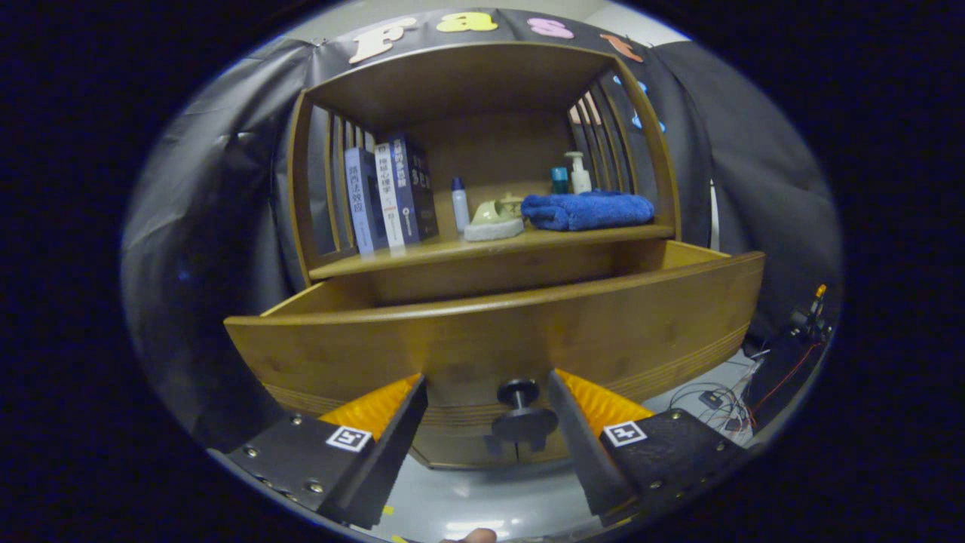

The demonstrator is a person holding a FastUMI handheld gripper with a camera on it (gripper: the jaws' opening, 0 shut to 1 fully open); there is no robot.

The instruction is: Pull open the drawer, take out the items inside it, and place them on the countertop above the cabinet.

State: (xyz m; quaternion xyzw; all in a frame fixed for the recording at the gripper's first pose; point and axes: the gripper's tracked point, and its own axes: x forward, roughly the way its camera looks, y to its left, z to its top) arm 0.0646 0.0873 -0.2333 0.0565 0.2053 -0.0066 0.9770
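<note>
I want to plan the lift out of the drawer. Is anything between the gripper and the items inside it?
Yes. The drawer is pulled out, but its tall front panel rises just ahead of the open gripper, whose fingers flank the knob. The panel hides the inside, so the items cannot be seen; the gripper would probably have to go over it.

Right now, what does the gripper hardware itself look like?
The gripper has two flat wedge-shaped fingers, open either side of the drawer knob. Each finger has a ribbed inner pad, a square black-and-white fiducial tag on top, and a textured base plate with small round screws. No cables visible on it.
</note>
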